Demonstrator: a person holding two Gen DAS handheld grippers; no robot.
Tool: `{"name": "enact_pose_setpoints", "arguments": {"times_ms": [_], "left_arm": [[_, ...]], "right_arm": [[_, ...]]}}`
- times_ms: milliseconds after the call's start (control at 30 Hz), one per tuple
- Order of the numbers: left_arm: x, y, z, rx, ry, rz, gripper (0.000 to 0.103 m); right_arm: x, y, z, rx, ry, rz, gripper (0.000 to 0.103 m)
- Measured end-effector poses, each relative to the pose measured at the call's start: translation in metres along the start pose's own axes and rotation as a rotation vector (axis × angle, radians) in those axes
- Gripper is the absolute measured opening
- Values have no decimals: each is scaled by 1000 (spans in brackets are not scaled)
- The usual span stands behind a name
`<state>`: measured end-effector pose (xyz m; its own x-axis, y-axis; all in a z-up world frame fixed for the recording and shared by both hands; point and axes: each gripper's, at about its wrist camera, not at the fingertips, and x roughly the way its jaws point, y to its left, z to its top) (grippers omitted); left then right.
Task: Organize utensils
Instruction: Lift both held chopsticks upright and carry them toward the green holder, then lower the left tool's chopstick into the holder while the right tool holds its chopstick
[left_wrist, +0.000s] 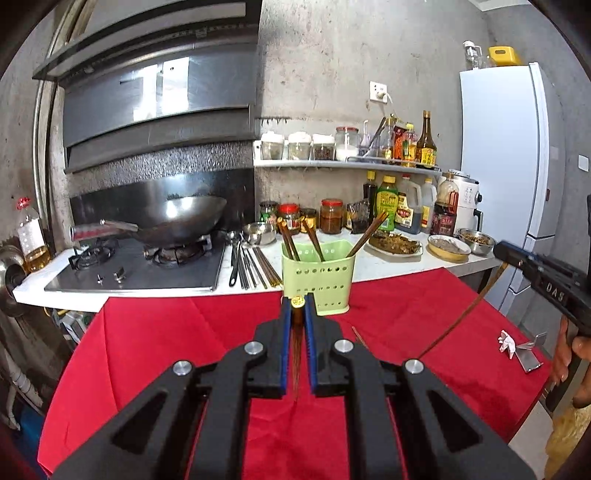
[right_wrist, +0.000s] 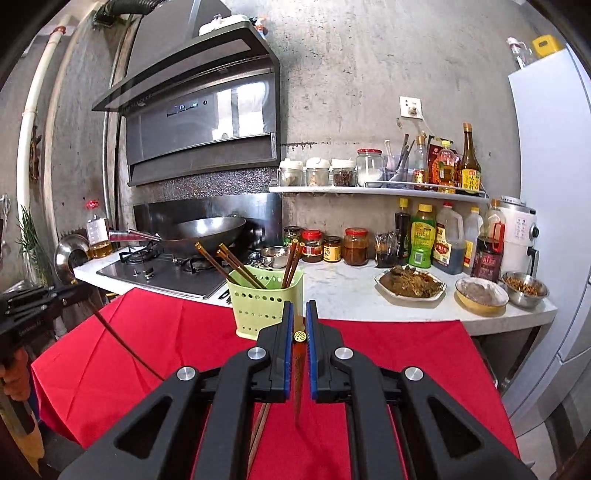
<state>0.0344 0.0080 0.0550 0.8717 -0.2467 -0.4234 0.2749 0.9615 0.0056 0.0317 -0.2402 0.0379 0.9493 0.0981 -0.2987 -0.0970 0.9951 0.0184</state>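
Chopsticks: each gripper's fingers pinch 1 chopstick (left_wrist: 296, 350), (right_wrist: 300, 369); a tilted tip could miss the green holder (left_wrist: 318, 275) or tip it.

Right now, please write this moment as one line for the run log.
left tool: shut on chopstick | right tool: shut on chopstick | green holder: chopsticks inside | stage: carrying

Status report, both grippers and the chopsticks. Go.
Left gripper shut on a chopstick. Right gripper shut on another chopstick. Green holder ahead on the red cloth, several chopsticks already in. Nothing in the way.
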Motion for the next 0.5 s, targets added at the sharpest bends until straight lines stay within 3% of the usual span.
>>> {"name": "enact_pose_setpoints", "arguments": {"times_ms": [267,500], "left_arm": [[16,6,11,1,7,-10,7],[45,6,-3,8,73,6,7]], "right_arm": [[31,4,11,-38,13,-5,7],[60,7,-14,-50,89,2,7]]}}
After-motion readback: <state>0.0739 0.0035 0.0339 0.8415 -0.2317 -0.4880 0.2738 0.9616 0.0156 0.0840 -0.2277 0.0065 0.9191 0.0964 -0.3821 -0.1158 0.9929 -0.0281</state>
